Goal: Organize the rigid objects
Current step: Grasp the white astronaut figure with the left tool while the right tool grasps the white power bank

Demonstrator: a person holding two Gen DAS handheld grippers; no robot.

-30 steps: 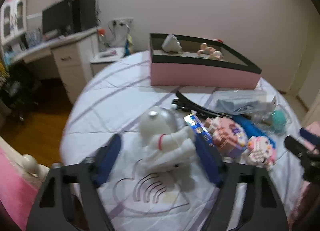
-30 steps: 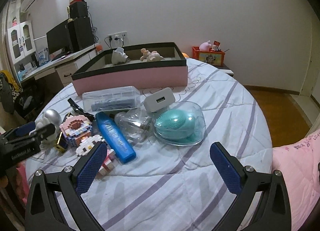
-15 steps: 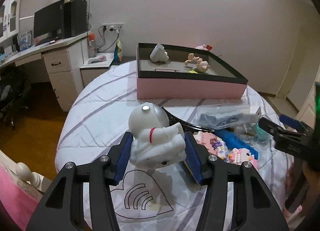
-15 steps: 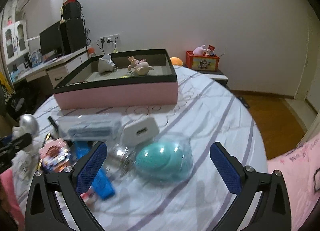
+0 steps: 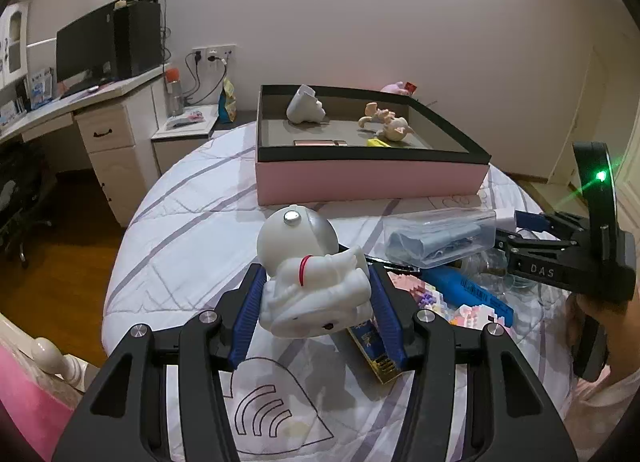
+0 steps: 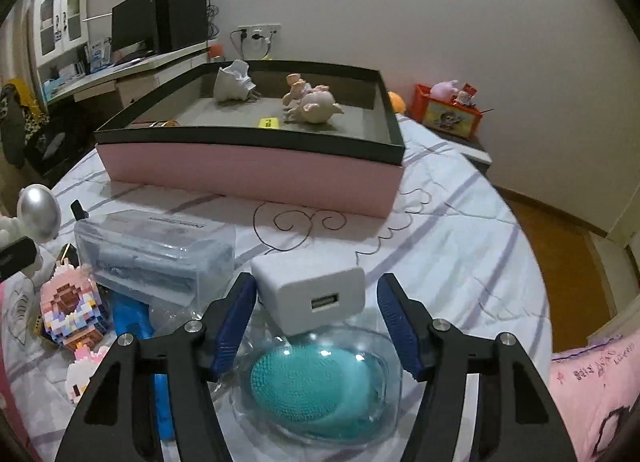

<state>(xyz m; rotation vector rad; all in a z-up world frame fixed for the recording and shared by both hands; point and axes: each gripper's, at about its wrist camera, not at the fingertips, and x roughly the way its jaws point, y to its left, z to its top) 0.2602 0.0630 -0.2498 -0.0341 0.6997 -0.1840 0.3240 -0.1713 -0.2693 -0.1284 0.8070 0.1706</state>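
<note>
A white astronaut figure with a silver visor leans between the blue pads of my left gripper, which is shut on its body just over the round quilted table. My right gripper straddles a white USB charger that rests on a clear dome. Its jaws are closing; a small gap still shows beside the right pad. Behind stands the pink box with a black rim, which holds a white shell, a pig figurine and a small yellow piece.
A clear case of grey parts, a teal brush under a clear dome, a blue tube, pink block models and a blue-gold box crowd the table's near side. A desk stands left; a red toy box stands right.
My left gripper went from wide open around the astronaut to shut on it. My right gripper moved forward over the teal dome to the charger, and its jaws narrowed.
</note>
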